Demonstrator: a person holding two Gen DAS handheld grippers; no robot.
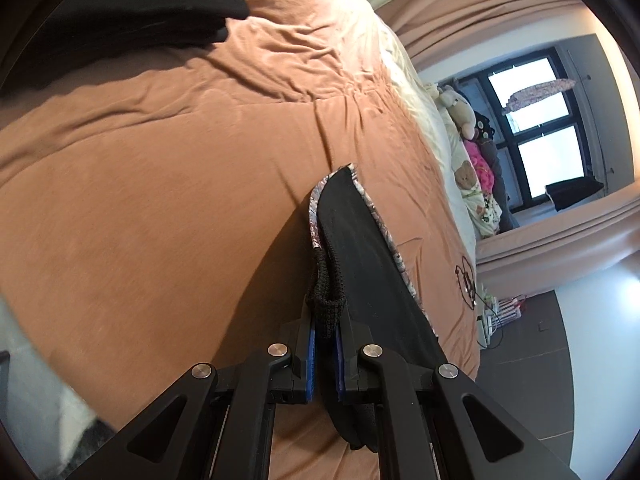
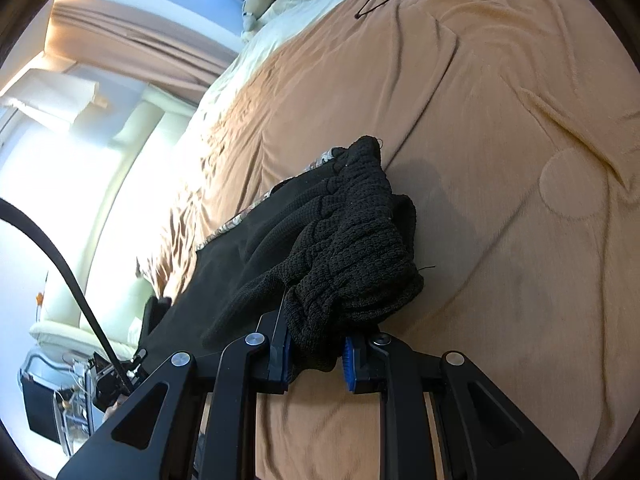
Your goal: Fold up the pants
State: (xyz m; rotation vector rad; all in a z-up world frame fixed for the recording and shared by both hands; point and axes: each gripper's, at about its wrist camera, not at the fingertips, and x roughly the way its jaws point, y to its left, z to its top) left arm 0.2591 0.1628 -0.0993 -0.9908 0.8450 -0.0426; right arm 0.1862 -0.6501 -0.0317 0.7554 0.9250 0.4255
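While over bedspread [image 1: 140, 200], left claw [image 1: 326, 336] grips pants [image 1: 360, 240]; right claw [image 2: 316, 350] too — no writing legible.

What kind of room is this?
Most likely a bedroom. There is a big bed with an orange blanket, stuffed animals piled beside a window, and both grippers hold black pants above the bed.

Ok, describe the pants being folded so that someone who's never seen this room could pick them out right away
Start at the big bed with the brown blanket. The pants are the black garment lifted over its middle, pinched at each end by the left hand-held gripper and right hand-held gripper. Unlike the other dark clothing lying farther up the bed, they have a ribbed knit waistband and a patterned edge.
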